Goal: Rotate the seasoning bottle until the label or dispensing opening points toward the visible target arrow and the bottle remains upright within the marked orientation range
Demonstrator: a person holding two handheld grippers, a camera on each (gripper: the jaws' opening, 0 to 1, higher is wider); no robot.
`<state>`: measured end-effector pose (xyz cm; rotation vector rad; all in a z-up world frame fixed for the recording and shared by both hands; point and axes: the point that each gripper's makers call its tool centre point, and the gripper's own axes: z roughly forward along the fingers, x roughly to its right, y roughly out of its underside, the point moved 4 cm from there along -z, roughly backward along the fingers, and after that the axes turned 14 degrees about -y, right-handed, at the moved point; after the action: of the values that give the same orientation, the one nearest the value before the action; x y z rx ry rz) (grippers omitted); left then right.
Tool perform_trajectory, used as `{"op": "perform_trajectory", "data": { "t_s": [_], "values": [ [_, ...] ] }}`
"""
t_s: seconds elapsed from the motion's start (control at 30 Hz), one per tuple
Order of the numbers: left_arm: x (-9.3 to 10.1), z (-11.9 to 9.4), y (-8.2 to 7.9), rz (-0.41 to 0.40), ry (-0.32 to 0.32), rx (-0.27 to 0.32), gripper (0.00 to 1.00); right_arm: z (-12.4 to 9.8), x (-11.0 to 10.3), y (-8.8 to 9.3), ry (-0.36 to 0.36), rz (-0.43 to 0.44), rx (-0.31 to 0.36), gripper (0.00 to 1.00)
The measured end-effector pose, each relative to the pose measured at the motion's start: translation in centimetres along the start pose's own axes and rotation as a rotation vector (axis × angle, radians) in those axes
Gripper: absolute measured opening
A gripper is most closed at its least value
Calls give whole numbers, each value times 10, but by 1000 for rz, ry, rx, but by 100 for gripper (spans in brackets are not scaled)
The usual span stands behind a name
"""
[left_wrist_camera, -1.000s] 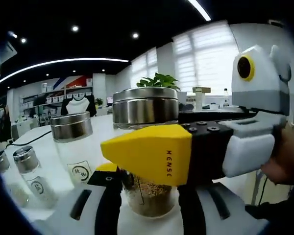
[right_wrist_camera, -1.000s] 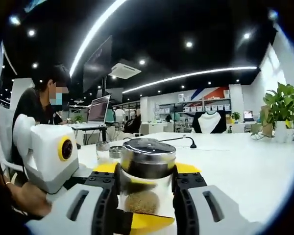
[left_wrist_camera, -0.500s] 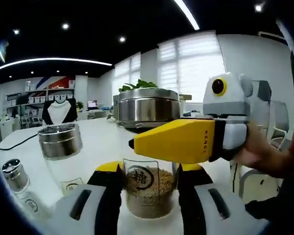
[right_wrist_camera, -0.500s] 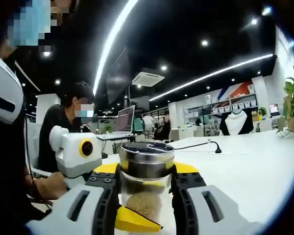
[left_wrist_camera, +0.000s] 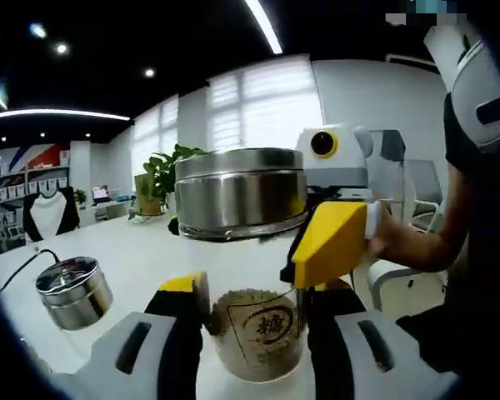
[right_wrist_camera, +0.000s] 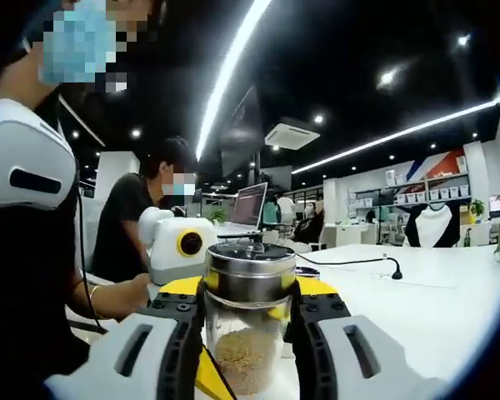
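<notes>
The white surface (left_wrist_camera: pixel 142 250) carries everything, and I take the seasoning bottle (left_wrist_camera: pixel 252 325) as my landmark: it stands upright on it, steel cap on top, printed label facing my left camera. My left gripper (left_wrist_camera: pixel 254 333) pinches the bottle's glass body from both sides; my right gripper (right_wrist_camera: pixel 246 342) pinches the same bottle from the opposite side. A second capped jar (left_wrist_camera: pixel 73 292) stands near the bottle, beside it. I see no target arrow, so I could overshoot the heading. With two grips opposing, uneven twisting could tip the bottle or let the smooth glass slip.
</notes>
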<state>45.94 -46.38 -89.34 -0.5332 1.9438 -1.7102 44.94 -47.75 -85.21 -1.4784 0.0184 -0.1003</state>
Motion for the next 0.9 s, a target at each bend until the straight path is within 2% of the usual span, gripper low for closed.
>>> {"op": "perform_trajectory", "data": {
  "t_s": [0.13, 0.27, 0.43, 0.53, 0.67, 0.73, 0.9],
  "values": [
    [-4, 1, 1, -11, -33, 7, 49, -2, 4, 2, 24, 13, -11, 38],
    [-9, 4, 5, -24, -137, -2, 48, -1, 7, 6, 67, 9, -57, 38],
    [-14, 4, 5, -125, -212, 40, 48, -2, 11, 6, 139, 51, -14, 37],
    [-16, 5, 7, -116, -251, 37, 48, -1, 12, 8, 176, 63, -11, 37],
    [-15, 4, 8, -104, -253, 32, 48, -2, 14, 13, 253, 78, -44, 45],
    [-13, 5, 8, -102, -253, 35, 48, 0, 12, 15, 259, 96, -48, 51],
    [-14, 4, 9, -111, -298, 39, 48, 0, 6, 18, 294, 104, -59, 51]
  ]
}}
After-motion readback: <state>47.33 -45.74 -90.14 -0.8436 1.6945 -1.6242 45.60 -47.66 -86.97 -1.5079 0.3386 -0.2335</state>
